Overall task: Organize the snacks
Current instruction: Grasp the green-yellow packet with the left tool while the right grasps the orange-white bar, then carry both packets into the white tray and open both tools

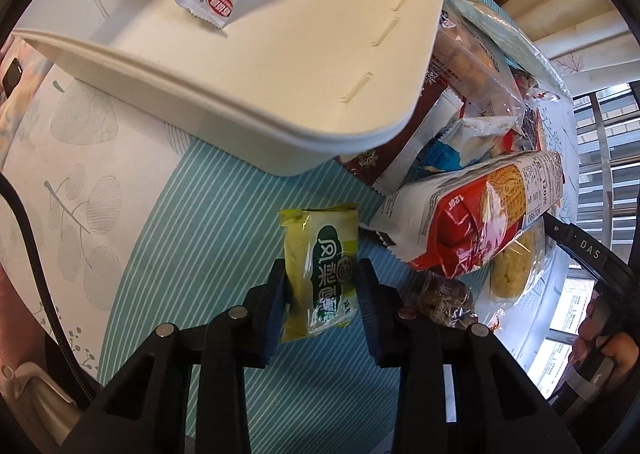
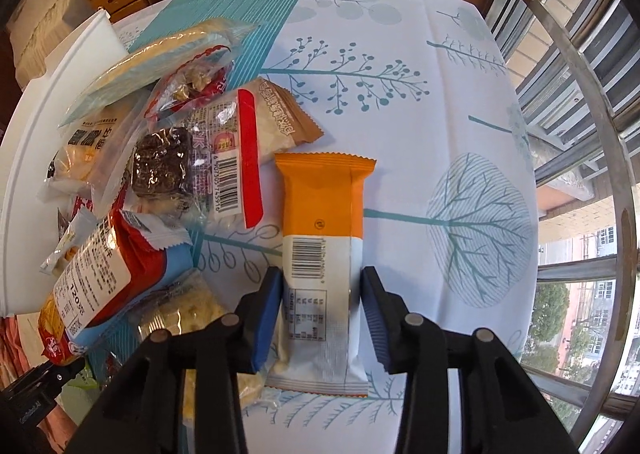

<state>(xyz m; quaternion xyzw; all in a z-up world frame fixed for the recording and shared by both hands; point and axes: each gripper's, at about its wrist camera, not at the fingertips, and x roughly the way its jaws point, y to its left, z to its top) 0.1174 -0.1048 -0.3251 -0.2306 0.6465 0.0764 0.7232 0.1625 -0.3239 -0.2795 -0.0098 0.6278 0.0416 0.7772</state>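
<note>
Over the tablecloth (image 2: 400, 133), left claw (image 1: 320, 286) pinches a green packet (image 1: 320, 270); right claw (image 2: 322, 294) pinches an orange packet (image 2: 324, 238).

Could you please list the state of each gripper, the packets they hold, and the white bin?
left gripper: shut on the yellow-green packet, held above the table.
yellow-green packet: sealed, upright between the pads.
right gripper: shut on the orange packet.
orange packet: sealed, barcode side up.
white bin: open, two packets inside.
snack pile: heaped, unsorted.
</note>
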